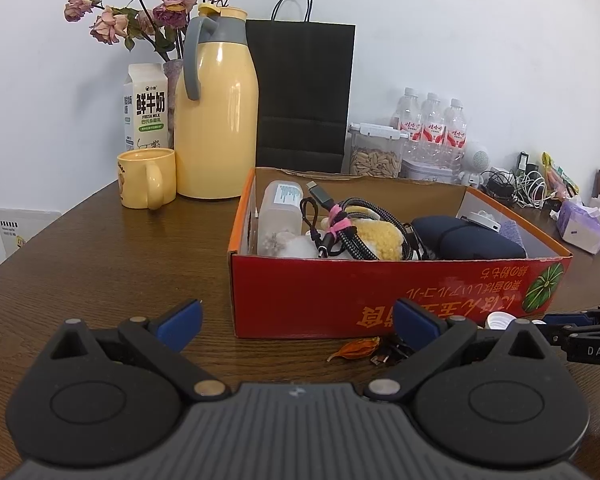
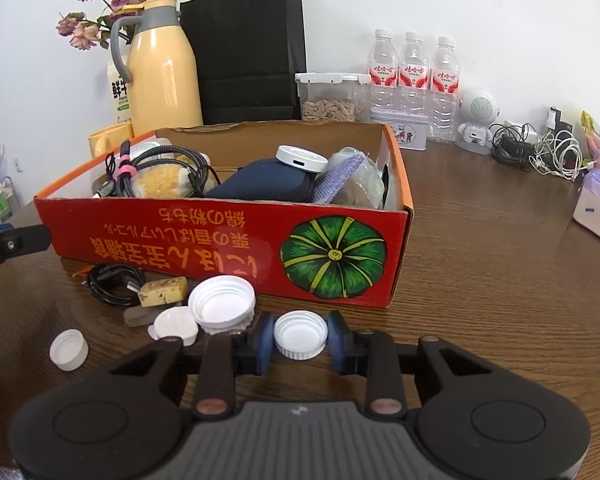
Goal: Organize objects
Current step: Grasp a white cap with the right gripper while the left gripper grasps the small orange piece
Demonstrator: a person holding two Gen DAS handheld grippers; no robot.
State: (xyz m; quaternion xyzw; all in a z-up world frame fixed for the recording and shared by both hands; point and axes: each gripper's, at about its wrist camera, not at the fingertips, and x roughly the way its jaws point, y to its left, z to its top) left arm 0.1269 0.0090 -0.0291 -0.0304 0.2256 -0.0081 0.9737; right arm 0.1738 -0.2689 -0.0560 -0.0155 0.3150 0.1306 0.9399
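Note:
In the right wrist view my right gripper (image 2: pixel 300 340) is shut on a white bottle cap (image 2: pixel 300 334), which sits open side up on the wooden table just in front of the red cardboard box (image 2: pixel 180 232). To its left lie a larger white cap (image 2: pixel 222 300), a small lid (image 2: pixel 176 326), another small cap (image 2: pixel 69 349), a yellowish block (image 2: pixel 164 291) and a coiled black cable (image 2: pixel 112 280). The box holds cables, a yellow plush, a navy pouch (image 2: pixel 264 186) and a white round case. My left gripper (image 1: pixel 298 320) is open with nothing between its fingers, near the box (image 1: pixel 340 292).
Behind the box stand a yellow thermos (image 1: pixel 216 120), a yellow mug (image 1: pixel 148 178), a milk carton (image 1: pixel 146 106), a black paper bag (image 1: pixel 304 92), a seed container (image 1: pixel 374 152) and water bottles (image 2: pixel 414 76). Chargers (image 2: pixel 540 152) and a tissue pack (image 2: pixel 598 208) sit at the right.

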